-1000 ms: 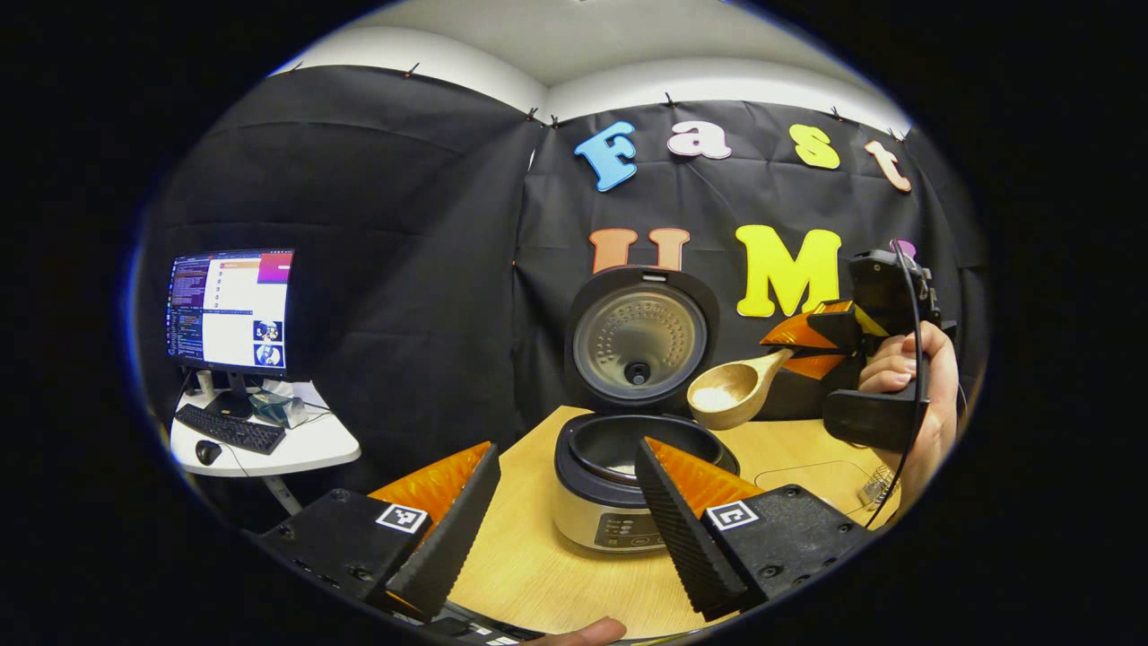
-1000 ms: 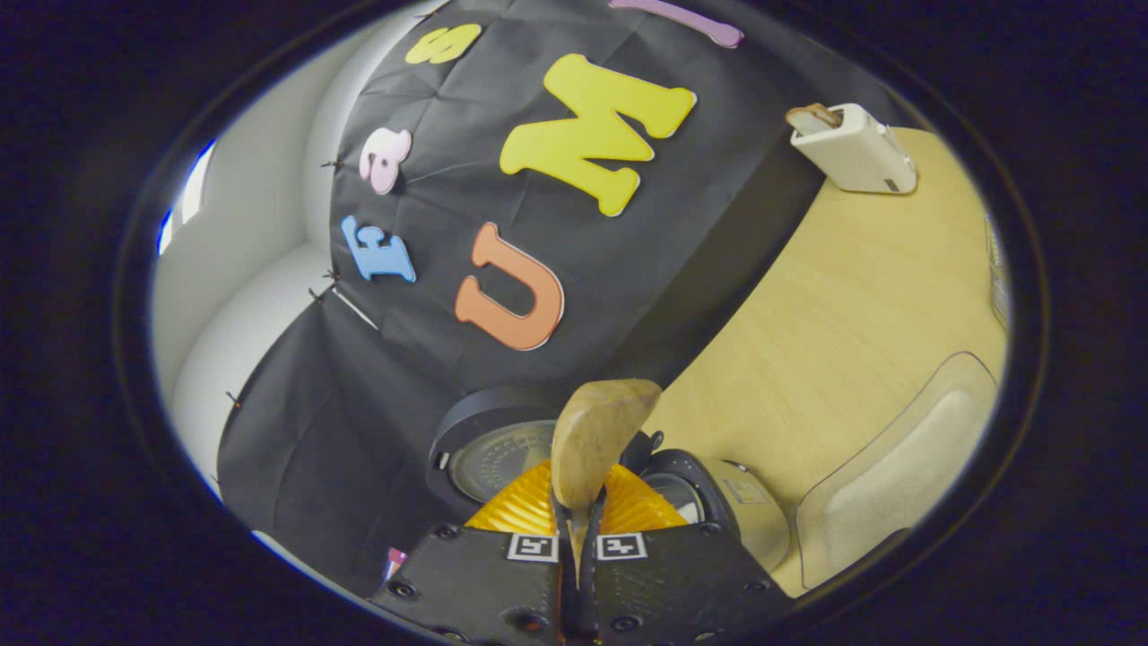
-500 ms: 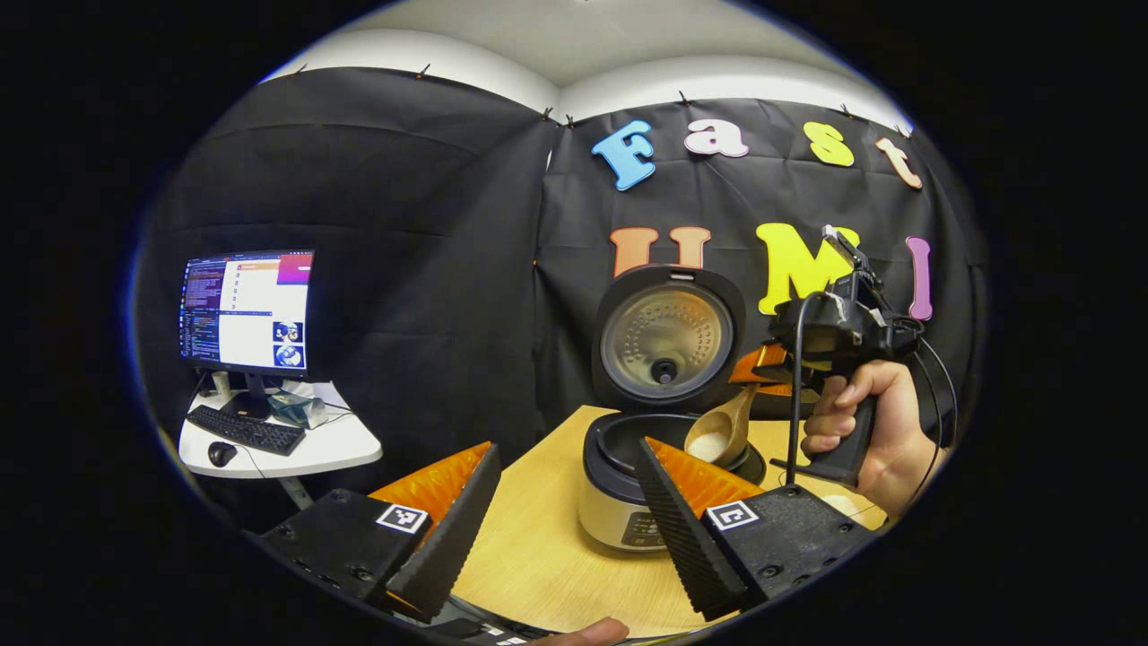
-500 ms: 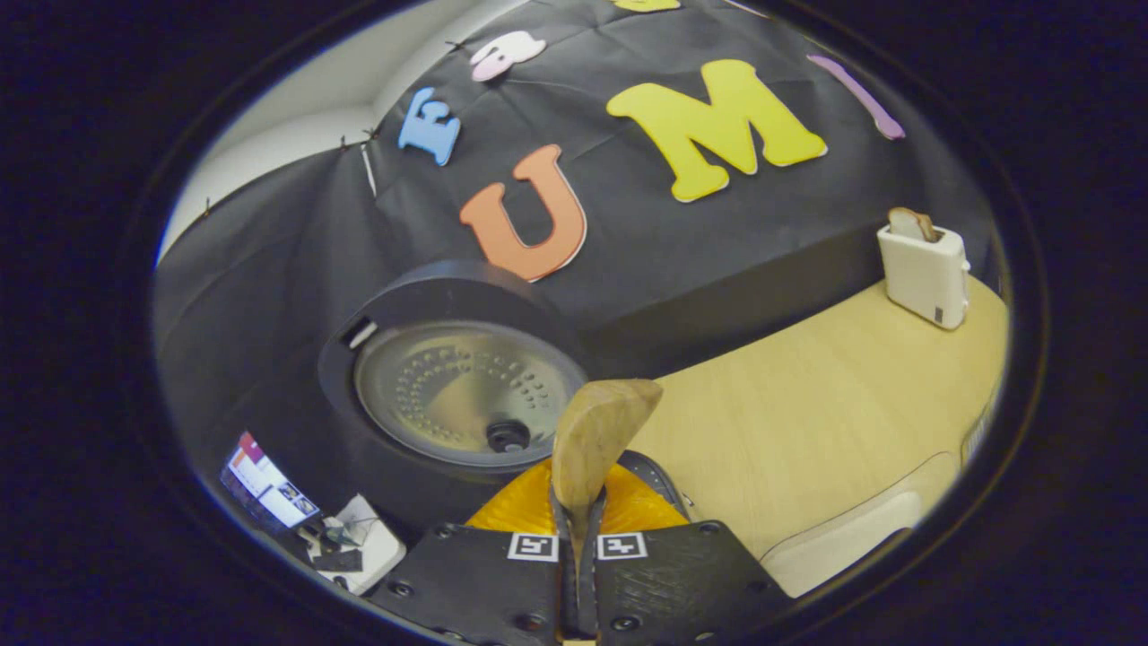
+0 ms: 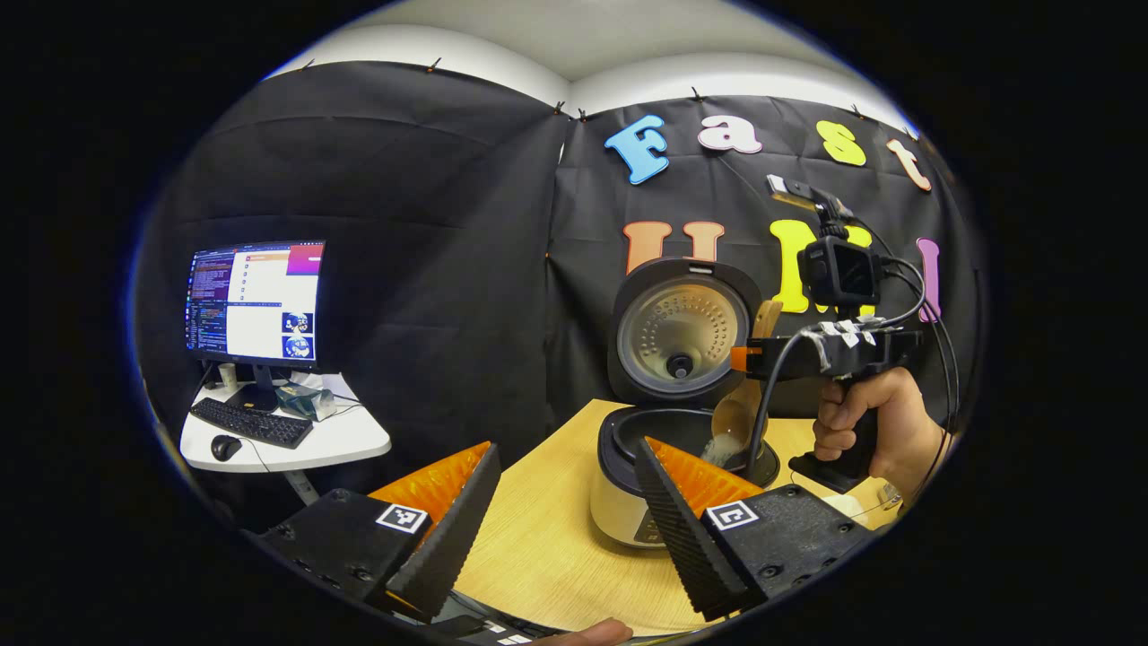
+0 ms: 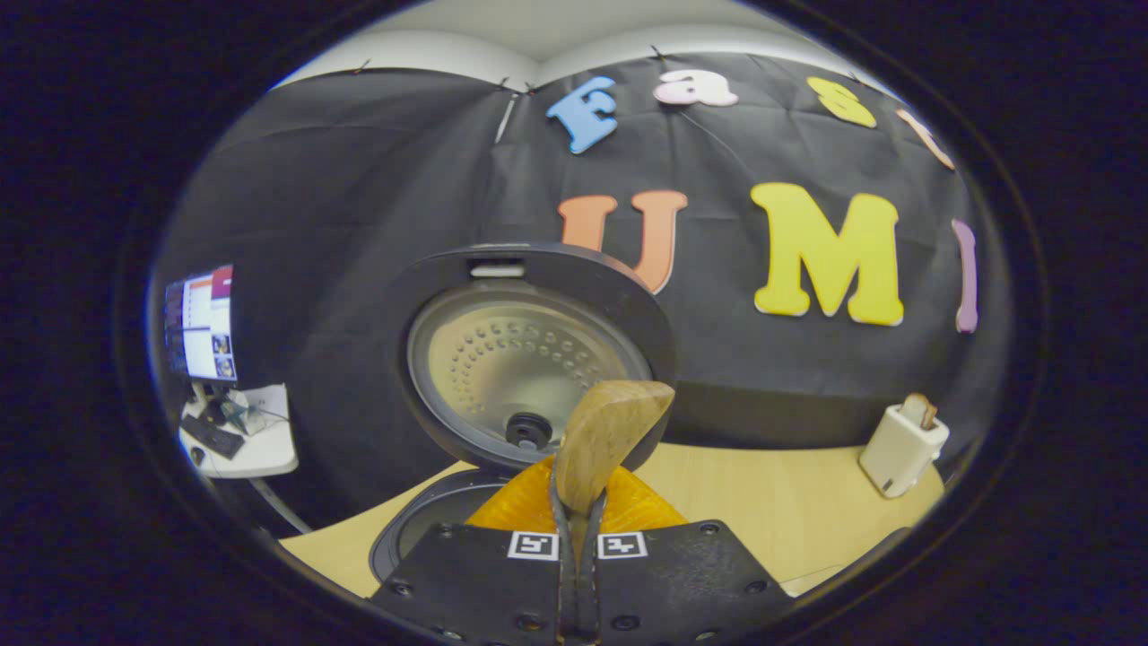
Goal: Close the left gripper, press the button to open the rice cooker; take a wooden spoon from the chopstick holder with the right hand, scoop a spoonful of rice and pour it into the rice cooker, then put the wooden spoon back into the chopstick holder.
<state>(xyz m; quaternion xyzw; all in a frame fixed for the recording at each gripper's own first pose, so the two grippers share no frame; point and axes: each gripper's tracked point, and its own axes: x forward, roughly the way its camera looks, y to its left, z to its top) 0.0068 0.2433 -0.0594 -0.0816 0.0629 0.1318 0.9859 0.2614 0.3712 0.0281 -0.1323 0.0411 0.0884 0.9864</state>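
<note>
The rice cooker (image 5: 628, 502) stands on the wooden table with its lid (image 5: 682, 334) up. A hand holds my right gripper (image 5: 749, 359) level just above the pot, shut on the wooden spoon (image 5: 734, 420). The spoon hangs bowl-down over the pot's right side, and white rice spills from it. In the right gripper view the right gripper (image 6: 578, 525) pinches the spoon (image 6: 610, 431), whose wooden end rises above the fingers before the lid (image 6: 520, 354); the bowl is hidden. My left gripper (image 5: 565, 453) hovers open in front of the cooker with nothing in it.
A white toaster (image 6: 901, 441) with a slice of bread stands at the table's back right. A monitor (image 5: 256, 301), keyboard and mouse sit on a small white desk (image 5: 287, 440) to the left, beyond the table edge. Black cloth walls close the back.
The right gripper rolled upright and moved over the pot, turning the spoon from level to bowl-down, so rice pours out. The left gripper stayed open and barely shifted.
</note>
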